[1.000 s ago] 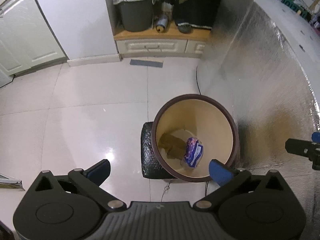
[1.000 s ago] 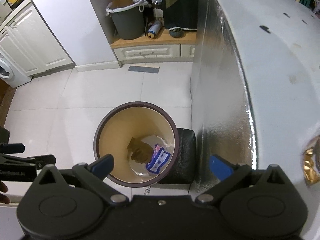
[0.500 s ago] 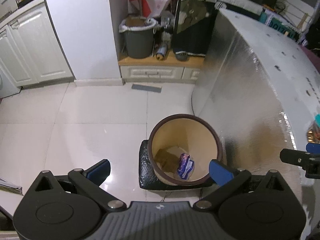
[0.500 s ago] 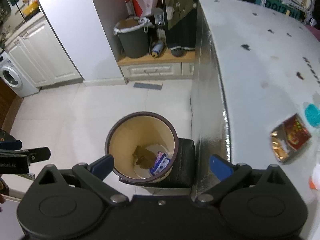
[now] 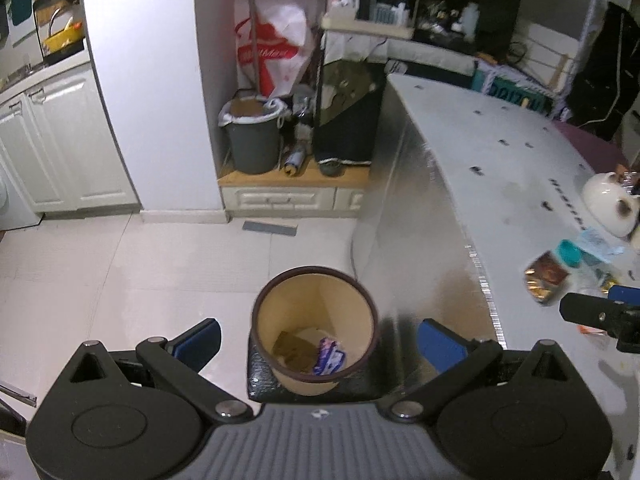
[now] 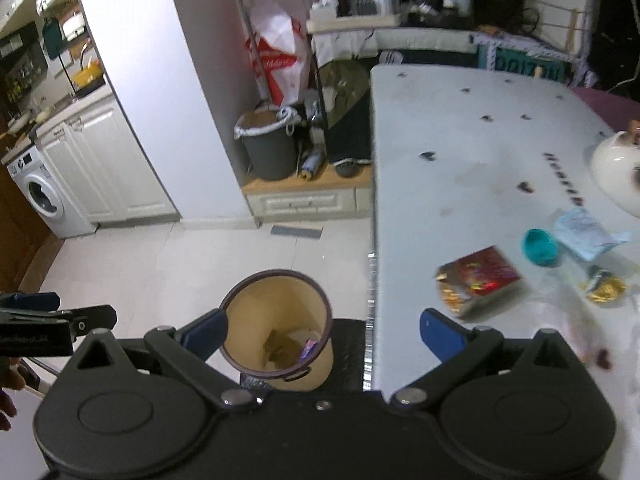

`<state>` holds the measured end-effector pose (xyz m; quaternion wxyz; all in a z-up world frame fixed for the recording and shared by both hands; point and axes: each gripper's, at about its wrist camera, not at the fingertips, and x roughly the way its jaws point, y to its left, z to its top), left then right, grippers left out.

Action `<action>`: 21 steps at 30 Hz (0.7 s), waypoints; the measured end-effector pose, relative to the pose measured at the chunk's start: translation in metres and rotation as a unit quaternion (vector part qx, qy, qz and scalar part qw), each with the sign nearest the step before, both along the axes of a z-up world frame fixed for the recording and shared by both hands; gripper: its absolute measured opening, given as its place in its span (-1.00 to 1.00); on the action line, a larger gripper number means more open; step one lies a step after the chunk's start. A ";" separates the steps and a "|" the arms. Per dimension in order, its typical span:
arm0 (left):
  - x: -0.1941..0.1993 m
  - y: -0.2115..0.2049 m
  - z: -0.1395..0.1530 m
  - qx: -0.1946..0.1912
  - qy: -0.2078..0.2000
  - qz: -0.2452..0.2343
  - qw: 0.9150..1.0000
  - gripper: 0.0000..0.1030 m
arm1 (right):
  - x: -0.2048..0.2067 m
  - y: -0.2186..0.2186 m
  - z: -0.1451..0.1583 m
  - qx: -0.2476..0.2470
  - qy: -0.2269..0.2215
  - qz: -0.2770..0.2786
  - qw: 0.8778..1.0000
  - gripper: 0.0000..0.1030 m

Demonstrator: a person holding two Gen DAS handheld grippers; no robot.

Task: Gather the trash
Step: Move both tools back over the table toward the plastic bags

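Ahead-right on the surface (image 6: pixel 460 128), we see the red wrapper (image 6: pixel 478 280) lying nearest our empty, spread right gripper (image 6: pixel 322 330), left gripper (image 5: pixel 318 340) likewise open.

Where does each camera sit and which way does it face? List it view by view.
Left wrist: on the left gripper, looking forward and down at the bin on the floor; own open jaws show, plus the right gripper's tip at right.
Right wrist: on the right gripper, looking forward and down over bin and table; own open jaws, the left gripper's tip and a fingertip at left.
Shared: bin, table, red snack wrapper.
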<state>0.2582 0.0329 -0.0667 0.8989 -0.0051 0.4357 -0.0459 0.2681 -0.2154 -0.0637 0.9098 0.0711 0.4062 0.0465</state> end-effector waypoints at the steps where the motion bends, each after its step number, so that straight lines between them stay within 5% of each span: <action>1: -0.005 -0.008 0.003 -0.002 -0.004 -0.002 1.000 1.00 | -0.007 -0.009 0.003 0.000 -0.005 -0.002 1.000 1.00; 21: -0.051 -0.194 0.019 -0.025 -0.060 -0.083 0.994 1.00 | -0.108 -0.186 0.012 -0.017 -0.049 -0.095 0.994 1.00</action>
